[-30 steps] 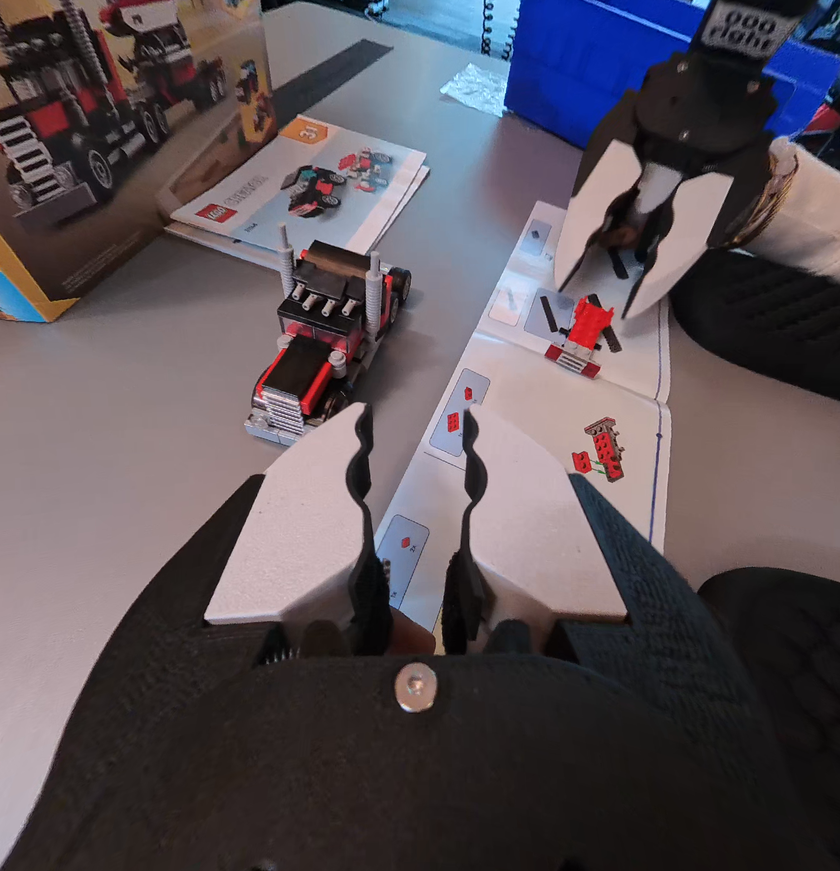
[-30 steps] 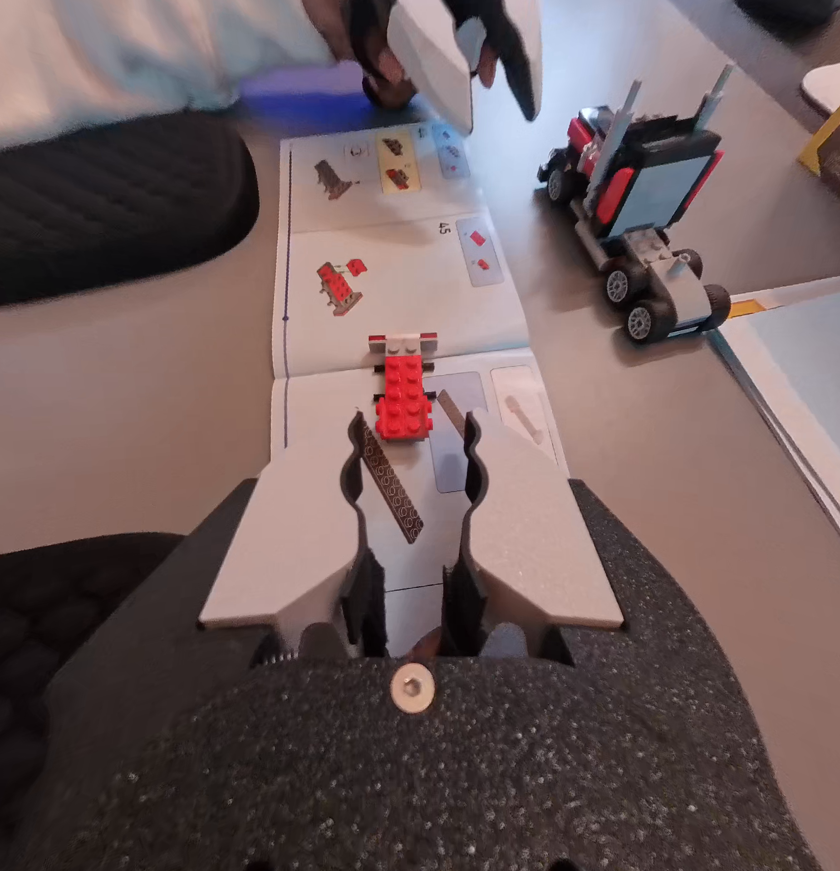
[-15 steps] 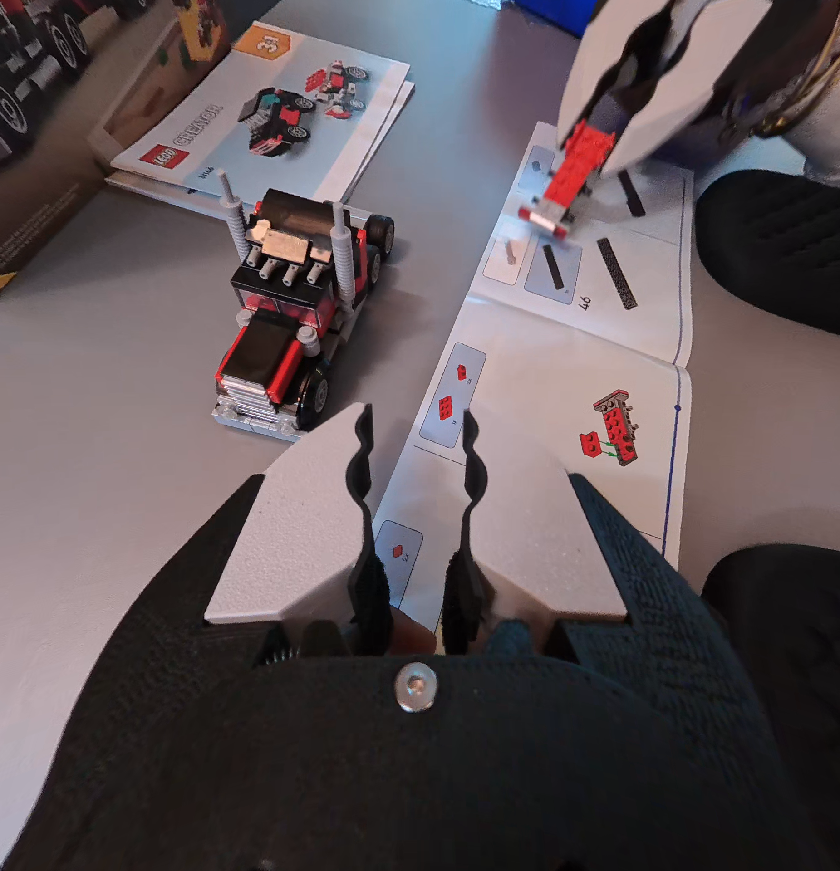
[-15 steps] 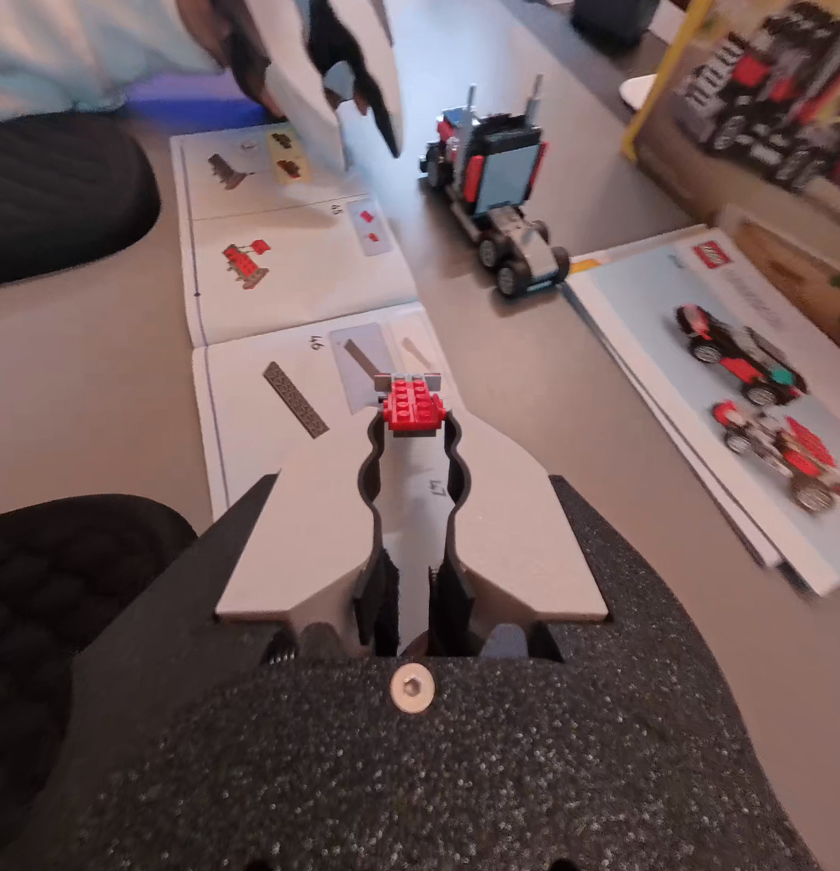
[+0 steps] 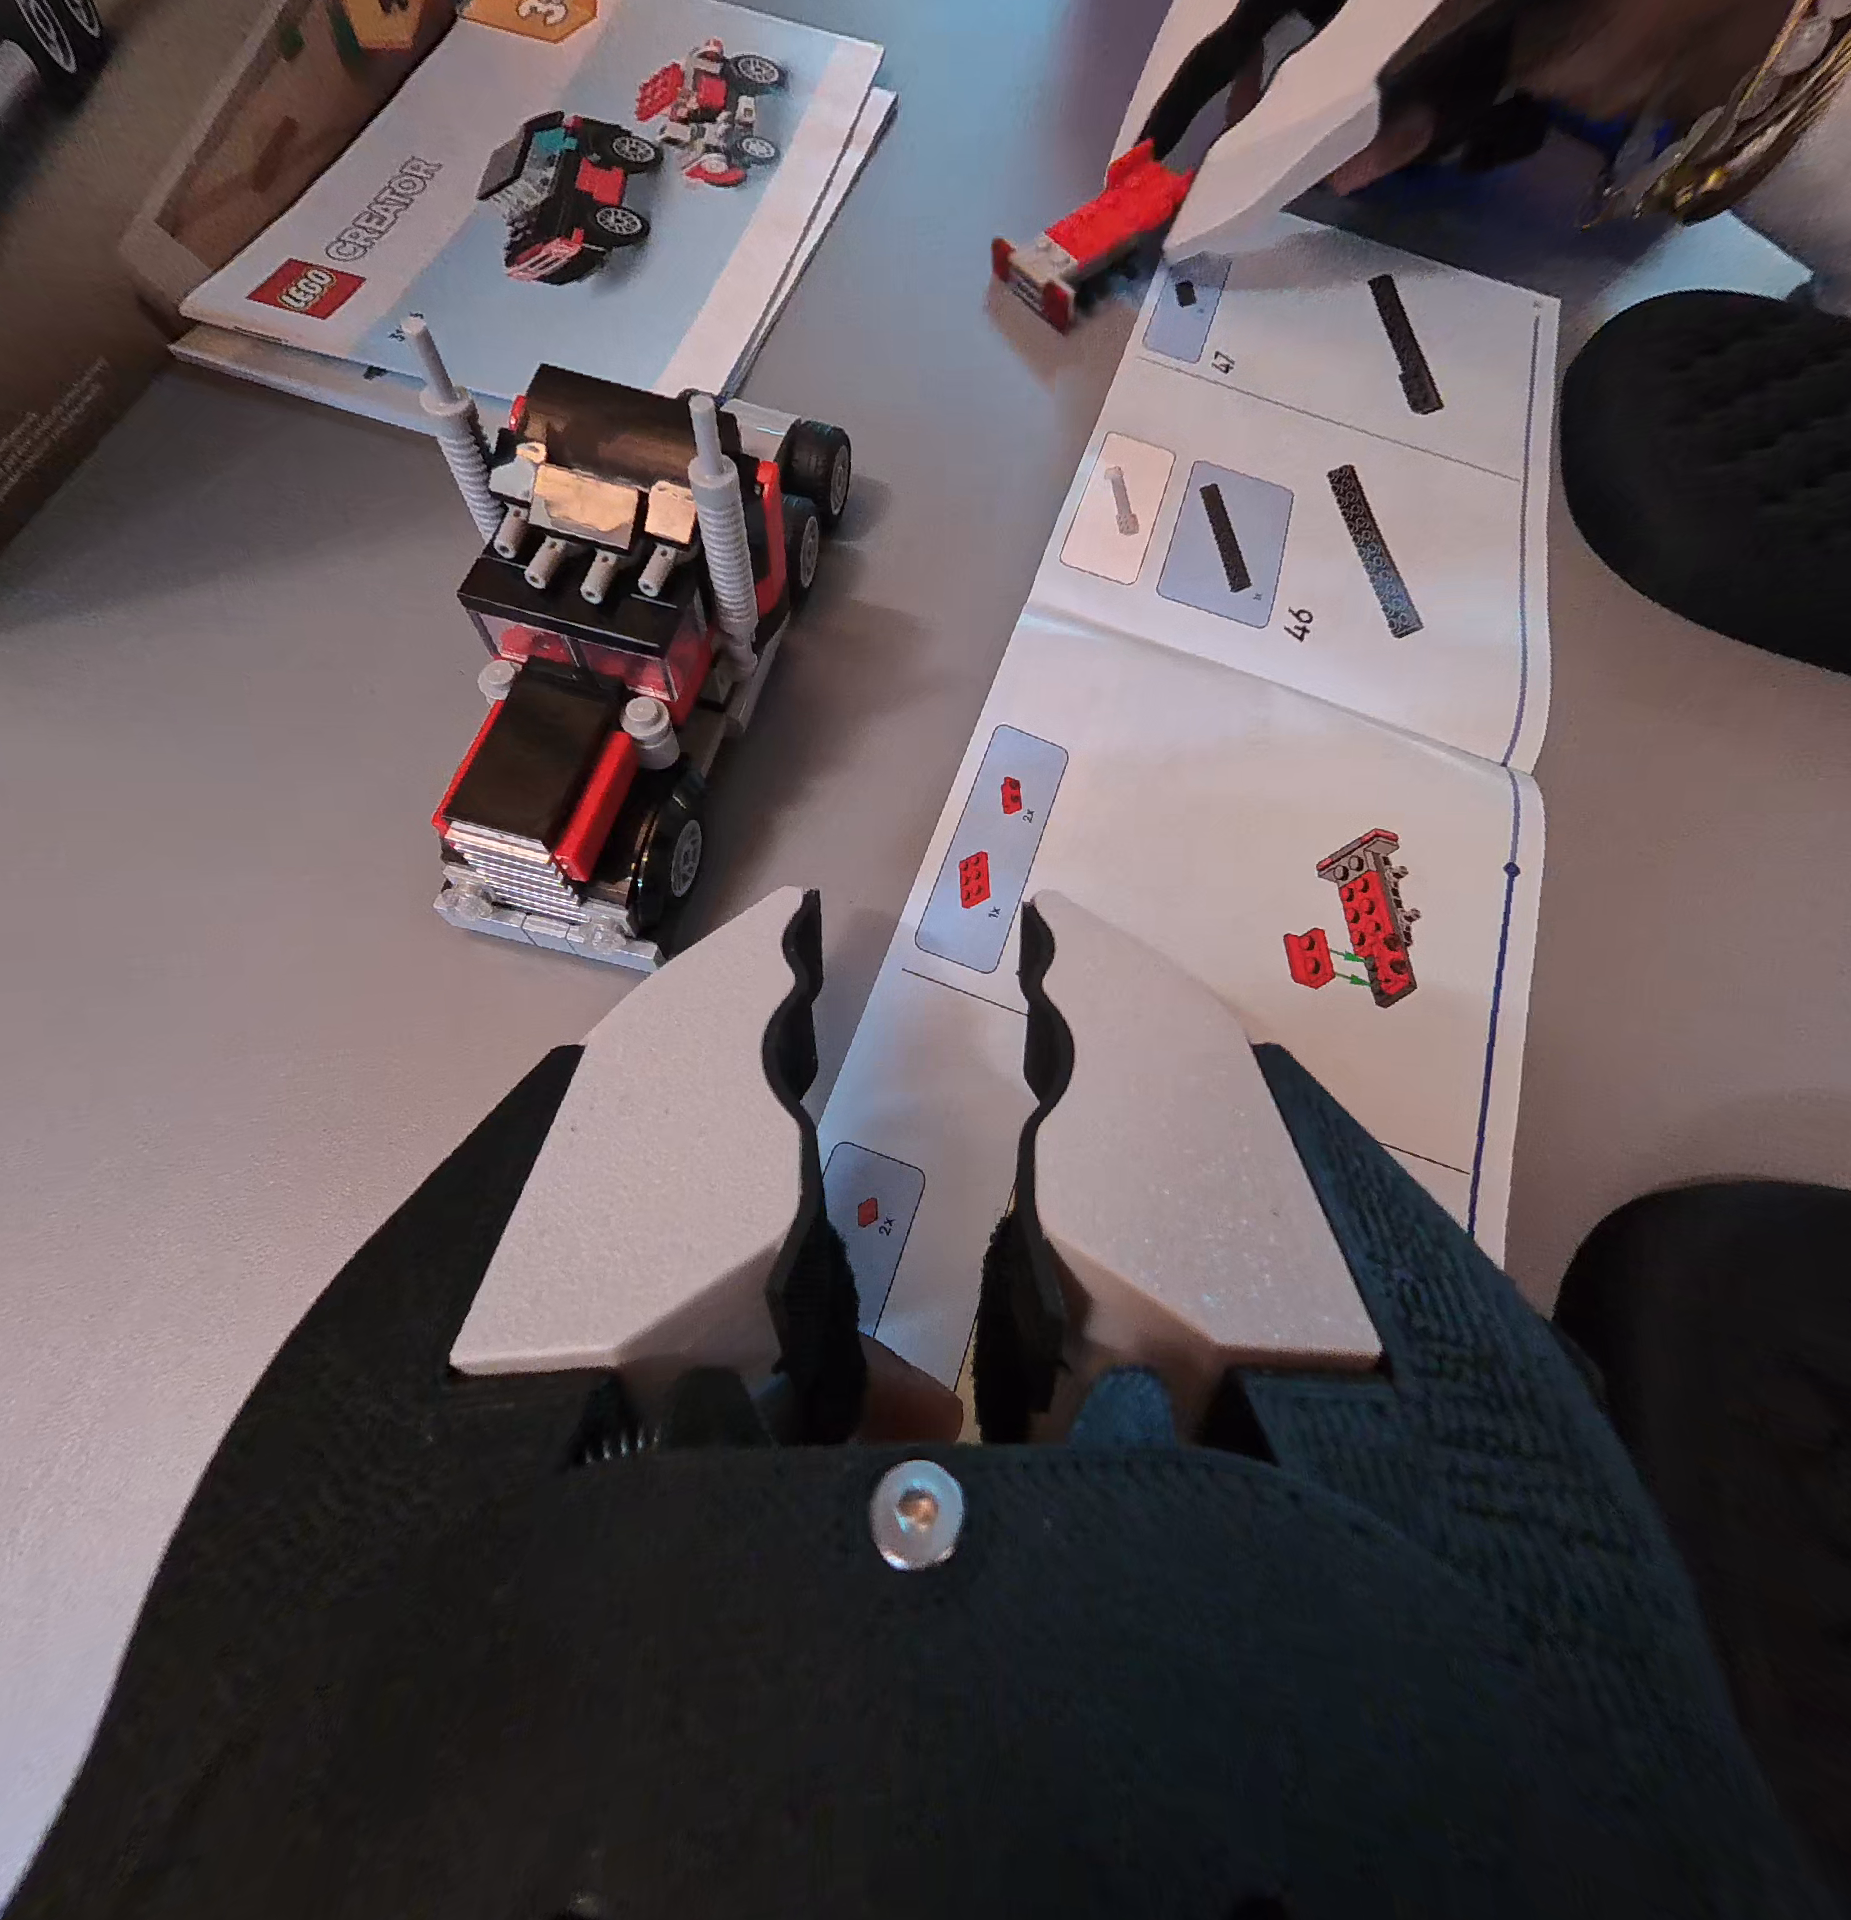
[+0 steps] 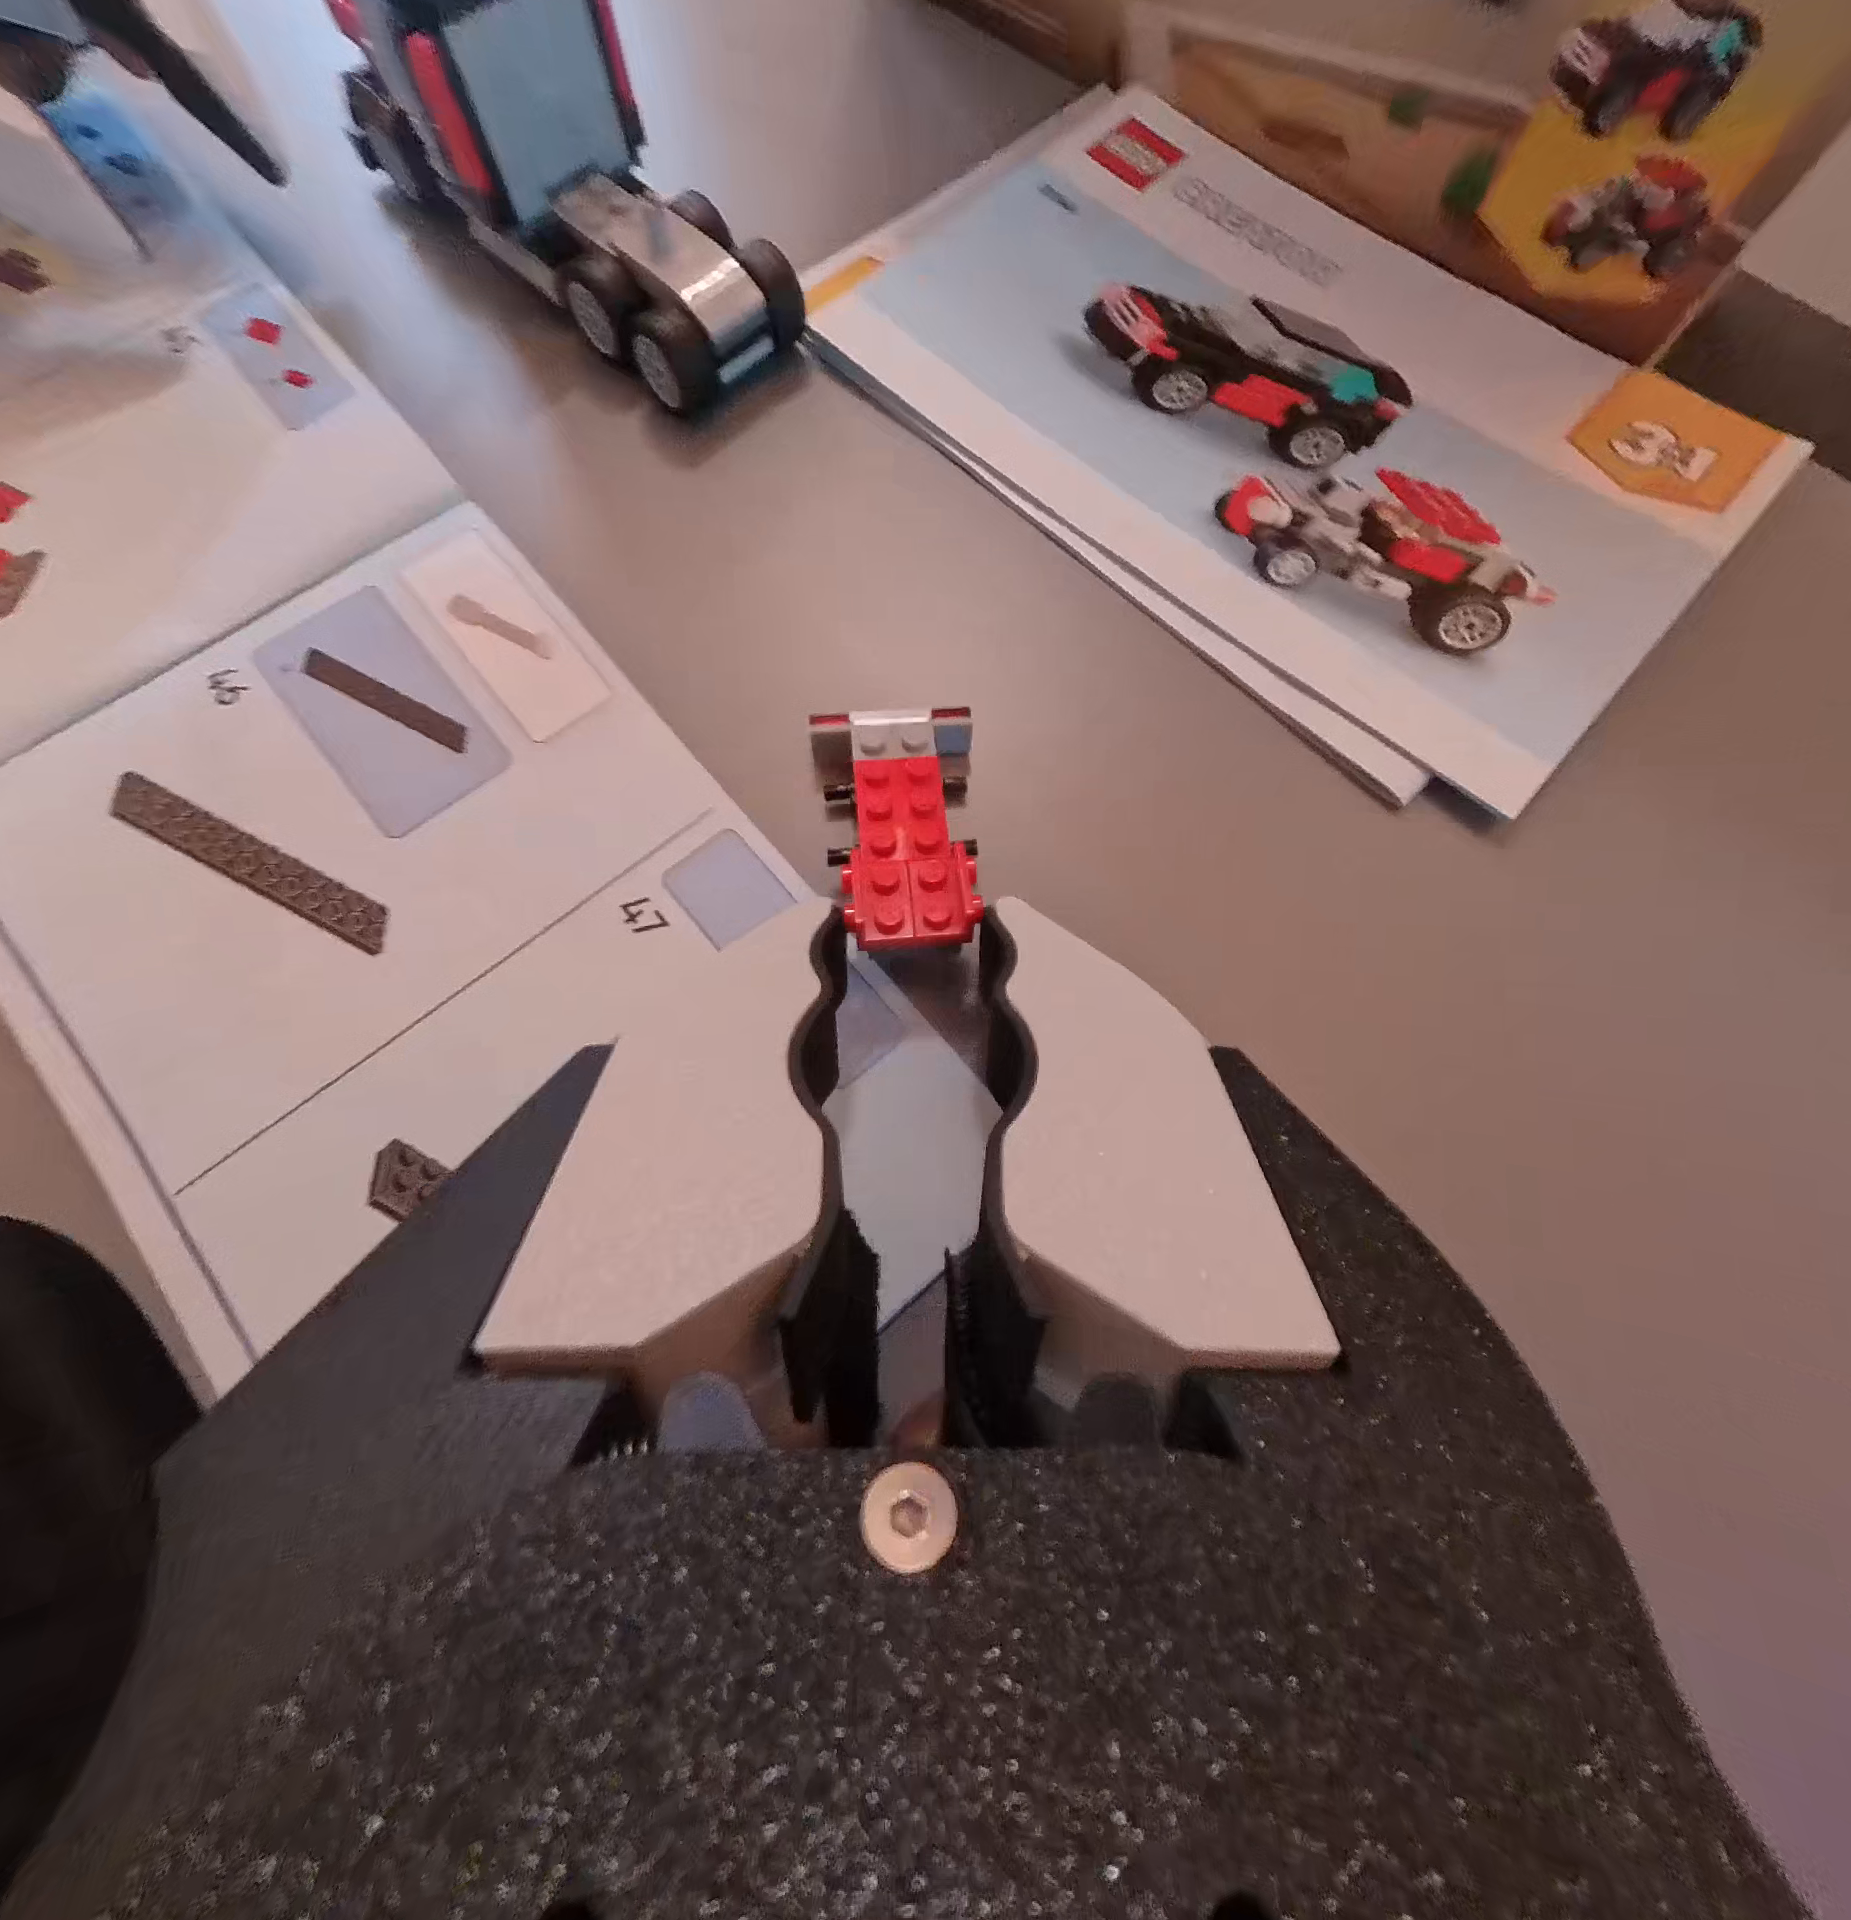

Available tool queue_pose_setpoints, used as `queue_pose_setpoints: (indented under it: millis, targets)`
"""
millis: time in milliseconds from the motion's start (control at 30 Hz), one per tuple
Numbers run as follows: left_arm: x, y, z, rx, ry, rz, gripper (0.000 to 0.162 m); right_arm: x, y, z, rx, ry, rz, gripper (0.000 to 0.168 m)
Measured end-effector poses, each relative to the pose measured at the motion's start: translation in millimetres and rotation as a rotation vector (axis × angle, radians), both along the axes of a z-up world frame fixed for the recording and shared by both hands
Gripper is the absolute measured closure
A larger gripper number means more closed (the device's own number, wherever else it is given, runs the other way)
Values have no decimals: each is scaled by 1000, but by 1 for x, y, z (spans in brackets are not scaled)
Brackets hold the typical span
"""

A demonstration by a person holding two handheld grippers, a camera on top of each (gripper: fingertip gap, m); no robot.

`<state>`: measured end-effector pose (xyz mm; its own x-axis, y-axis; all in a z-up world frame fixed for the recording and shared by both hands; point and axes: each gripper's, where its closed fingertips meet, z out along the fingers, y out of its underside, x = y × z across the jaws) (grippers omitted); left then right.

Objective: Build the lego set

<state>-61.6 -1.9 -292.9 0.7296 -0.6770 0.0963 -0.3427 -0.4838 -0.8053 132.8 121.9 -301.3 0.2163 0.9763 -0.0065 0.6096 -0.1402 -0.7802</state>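
Observation:
My right gripper point(image 6: 910, 925) is shut on the near end of a small red brick assembly point(image 6: 905, 831) with a grey and red end piece. It holds the assembly low over the grey table, just off the edge of the open instruction booklet point(image 6: 277, 810). In the left wrist view the right gripper point(image 5: 1175, 192) and the assembly point(image 5: 1087, 239) show at the top. My left gripper point(image 5: 921, 914) is open and empty over the near edge of the booklet point(image 5: 1264, 727). The built black and red truck point(image 5: 609, 665) stands to its left and also shows in the right wrist view point(image 6: 568, 208).
Closed instruction booklets point(image 5: 547, 187) point(image 6: 1316, 436) lie beyond the truck, with the set's box point(image 6: 1627, 156) behind them. Black padded cushions point(image 5: 1731, 468) point(image 5: 1731, 1455) lie along the right side of the open booklet. The gap from one gripper's tips to the other's is roughly 25 centimeters.
My right gripper shut on the red assembly, lifted it off the booklet page and carried it off the page edge toward the closed booklets. My left gripper stayed open and moved slightly forward.

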Motion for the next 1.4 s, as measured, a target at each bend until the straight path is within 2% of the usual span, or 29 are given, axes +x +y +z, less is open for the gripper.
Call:
queue_pose_setpoints:
  millis: [233,333,500,600,700,800,867,900,967,1067,1100,1167,1267,1400]
  targets:
    - [-1,1,-3,-17,9,8,125,0,4,-6,-8,-22,-48,144]
    - [-3,3,-2,-10,5,27,123,-2,5,-3,4,-7,-56,135]
    - [-21,7,22,87,-12,129,119,-3,9,7,90,-12,-97,124]
    - [-37,1,63,152,19,219,114,-15,-3,14,122,15,-35,125]
    - [-46,-23,130,256,-20,339,114,-21,-12,15,151,8,10,125]
    - [-63,-76,199,338,-2,415,113,-24,-18,16,143,16,43,126]
    - [-98,-118,226,371,146,490,113,-25,-22,19,136,26,64,127]
    - [-121,-140,231,356,237,521,113,-26,-23,20,135,30,72,127]
    - [-169,-186,216,200,311,606,113,-27,-26,20,129,35,88,129]
    - [-240,-261,153,-228,296,929,113,-29,-29,17,146,20,109,131]
    - [-251,-284,131,-321,325,987,112,-30,-30,15,161,9,126,131]
    - [-248,-307,96,-390,317,986,111,-31,-32,8,182,-17,162,132]
    - [-227,-316,60,-398,245,914,109,-32,-35,1,197,-48,209,132]
    - [-216,-316,32,-373,214,770,111,-34,-52,4,185,-19,314,133]
